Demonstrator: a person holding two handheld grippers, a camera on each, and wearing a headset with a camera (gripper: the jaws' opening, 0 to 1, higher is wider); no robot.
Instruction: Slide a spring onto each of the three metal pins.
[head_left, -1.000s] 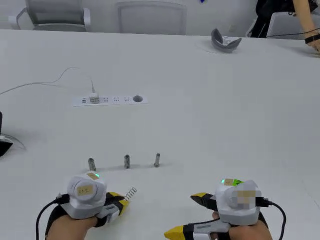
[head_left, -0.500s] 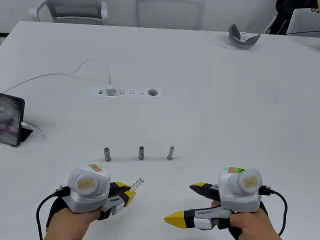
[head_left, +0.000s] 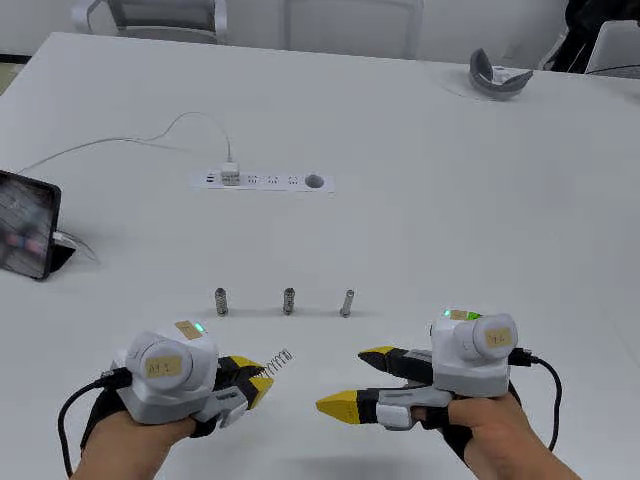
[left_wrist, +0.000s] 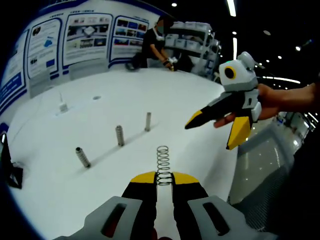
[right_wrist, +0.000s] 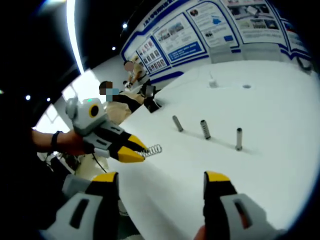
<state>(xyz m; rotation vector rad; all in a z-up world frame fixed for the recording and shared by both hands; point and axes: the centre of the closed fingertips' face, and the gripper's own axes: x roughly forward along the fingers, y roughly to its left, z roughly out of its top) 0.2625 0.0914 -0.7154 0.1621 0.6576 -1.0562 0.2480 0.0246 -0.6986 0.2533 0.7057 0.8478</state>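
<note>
Three metal pins stand in a row on the white table. The left pin (head_left: 221, 300) and the middle pin (head_left: 289, 300) each wear a spring; the right pin (head_left: 347, 302) is bare. My left gripper (head_left: 258, 377) is shut on a loose spring (head_left: 280, 360), which sticks out past the yellow tips toward the pins. From the left gripper view, that spring (left_wrist: 162, 161) points at the bare pin (left_wrist: 148, 121). My right gripper (head_left: 352, 380) is open and holds nothing, near and right of the pins. The right gripper view shows the left gripper (right_wrist: 131, 151) with its spring (right_wrist: 153, 149).
A white power strip (head_left: 265, 181) with a plugged-in charger (head_left: 230, 175) and cable lies beyond the pins. A dark tablet (head_left: 25, 235) stands at the left edge. A grey curved object (head_left: 497, 78) rests far right. Chairs line the far edge.
The head camera has tilted and shifted. My right gripper has moved left, closer to the pins. The left gripper still holds the spring in about the same place.
</note>
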